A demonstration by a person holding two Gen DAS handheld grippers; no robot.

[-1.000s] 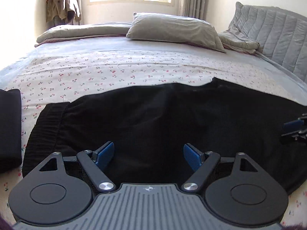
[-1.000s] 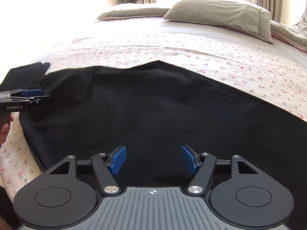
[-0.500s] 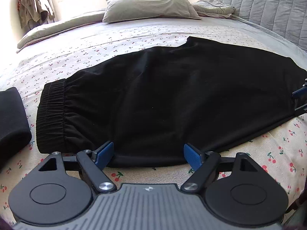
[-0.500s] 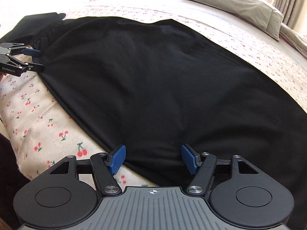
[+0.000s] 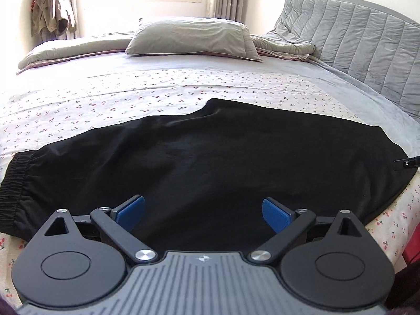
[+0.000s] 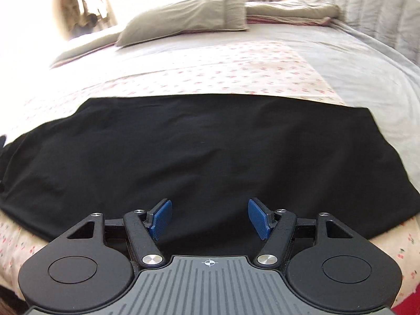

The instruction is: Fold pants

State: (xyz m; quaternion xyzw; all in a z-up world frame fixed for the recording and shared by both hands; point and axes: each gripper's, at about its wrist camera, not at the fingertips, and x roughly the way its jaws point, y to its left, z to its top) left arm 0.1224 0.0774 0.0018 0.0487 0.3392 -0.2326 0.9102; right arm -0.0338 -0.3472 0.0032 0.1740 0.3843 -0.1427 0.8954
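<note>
Sunlit bed (image 5: 183, 89) carries the black pants (image 5: 210, 157), spread sideways and halved lengthwise, near its front edge. Left tongs (image 5: 203, 210) and right tongs (image 6: 208, 216) hover wide and empty. Judging so, next comes gripping an end for the crosswise fold.

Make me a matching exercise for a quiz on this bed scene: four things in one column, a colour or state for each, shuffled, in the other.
Things:
1. pants
2. pillow
3. left gripper
4. bedsheet

Colour or state:
A. open, holding nothing
B. black, spread flat on the bed
C. cherry print
D. grey-green, at the far side of the bed

Pairs: 1-B, 2-D, 3-A, 4-C
</note>
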